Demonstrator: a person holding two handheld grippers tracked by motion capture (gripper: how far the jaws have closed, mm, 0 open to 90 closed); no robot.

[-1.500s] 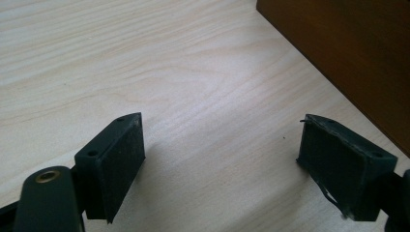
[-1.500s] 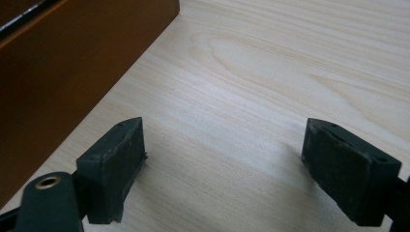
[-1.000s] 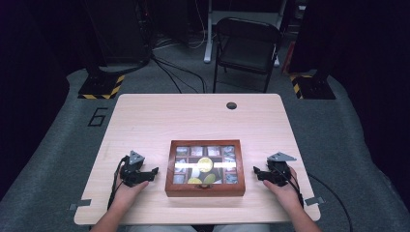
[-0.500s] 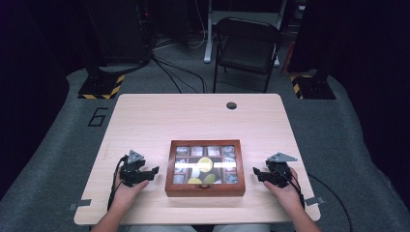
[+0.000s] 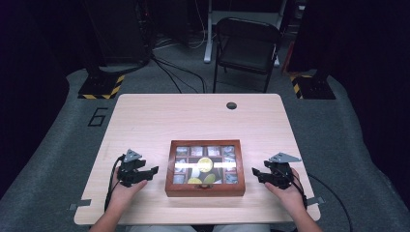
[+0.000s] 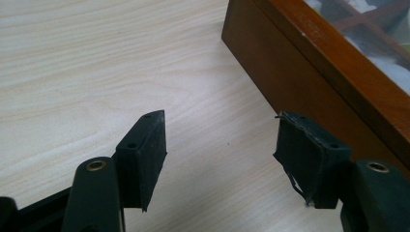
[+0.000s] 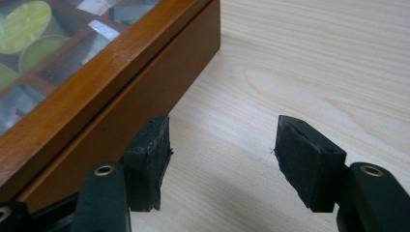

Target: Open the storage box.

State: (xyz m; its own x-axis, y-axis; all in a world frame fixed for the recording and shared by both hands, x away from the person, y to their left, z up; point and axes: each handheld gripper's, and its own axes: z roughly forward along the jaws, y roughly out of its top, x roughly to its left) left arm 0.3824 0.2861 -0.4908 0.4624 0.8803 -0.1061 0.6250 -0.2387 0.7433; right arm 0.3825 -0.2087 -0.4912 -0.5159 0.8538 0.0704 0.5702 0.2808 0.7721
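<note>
A brown wooden box [image 5: 205, 167] with a closed glass lid sits near the front middle of the table; compartments with packets and yellow-green rounds show through the glass. My left gripper [image 5: 151, 172] rests on the table just left of the box, open, nothing between its fingers. My right gripper [image 5: 257, 175] rests just right of the box, also open and holding nothing. In the left gripper view the box's side wall [image 6: 309, 82] runs along the upper right, past my left gripper [image 6: 220, 145]. The right gripper view has the box [image 7: 121, 92] at left, close to my right gripper [image 7: 222, 150].
The light wooden table [image 5: 193, 121] has a dark round hole [image 5: 231, 105] near its far edge. A black folding chair [image 5: 246, 46] stands behind the table. Cables trail over the grey floor, and yellow-black striped bases [image 5: 99, 87] stand at the back corners.
</note>
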